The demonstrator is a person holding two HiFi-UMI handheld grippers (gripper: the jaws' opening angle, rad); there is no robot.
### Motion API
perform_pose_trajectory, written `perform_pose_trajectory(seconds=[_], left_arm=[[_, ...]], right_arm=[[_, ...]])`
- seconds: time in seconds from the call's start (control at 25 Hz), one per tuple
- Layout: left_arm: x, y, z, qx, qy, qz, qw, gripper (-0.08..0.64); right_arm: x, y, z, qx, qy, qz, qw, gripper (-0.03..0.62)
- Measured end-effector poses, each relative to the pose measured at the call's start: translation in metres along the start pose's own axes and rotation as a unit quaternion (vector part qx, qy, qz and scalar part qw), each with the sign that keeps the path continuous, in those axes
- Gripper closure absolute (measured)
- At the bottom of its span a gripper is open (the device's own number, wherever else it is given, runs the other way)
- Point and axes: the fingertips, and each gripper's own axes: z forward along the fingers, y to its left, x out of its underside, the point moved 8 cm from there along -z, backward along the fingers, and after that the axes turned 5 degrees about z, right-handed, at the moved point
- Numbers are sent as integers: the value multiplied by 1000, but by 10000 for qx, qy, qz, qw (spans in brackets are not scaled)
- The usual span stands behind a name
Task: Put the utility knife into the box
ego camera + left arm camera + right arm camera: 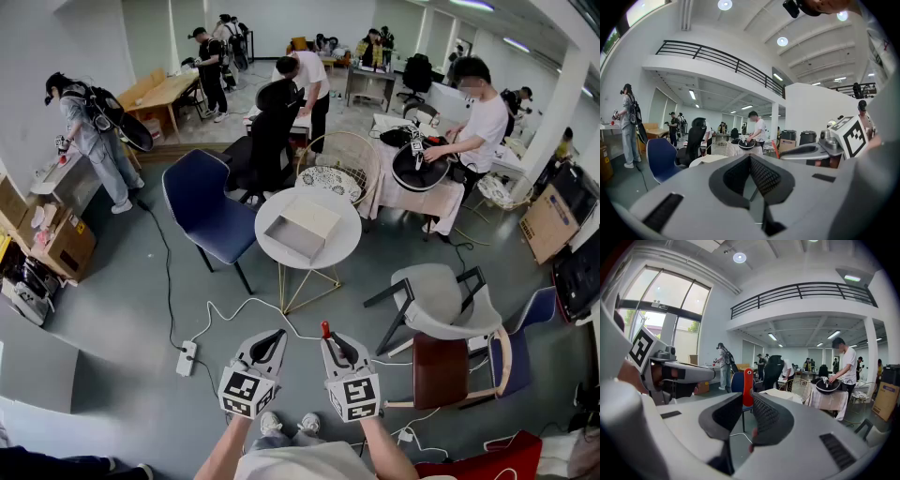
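Right gripper view shows the right gripper [749,404] clamped on the utility knife [748,385]. The knife's red end stands up past the jaw tips, with its long axis running along the jaws. Just beside it, the left gripper [750,159] has its jaws together with nothing between them. The open box [302,228] lies well apart, straight ahead on the round white table [349,246]. Neither hand looks clearly nearer, so the knife-carrying right one likely must travel forward and tip downward over the box.
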Motion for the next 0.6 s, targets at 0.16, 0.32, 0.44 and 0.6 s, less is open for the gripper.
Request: perform_pose_trajectory(seconds=[0.16, 0.32, 0.44, 0.6], left_arm=[[-1, -3, 5, -14, 61, -27, 10000, 548], [0, -11, 12, -16, 90, -42, 9999, 548], [-1, -15, 18, -21, 109, -17, 9999, 548], [-2, -17, 22, -68, 107, 23, 9999, 548]], right_arm=[[0, -6, 0, -46, 20, 19, 10000, 514], [2, -14, -3, -72, 46, 50, 10000, 514], [2, -20, -2, -143, -7, 108, 9998, 513], [0, -27, -2, -247, -103, 129, 9996, 512]])
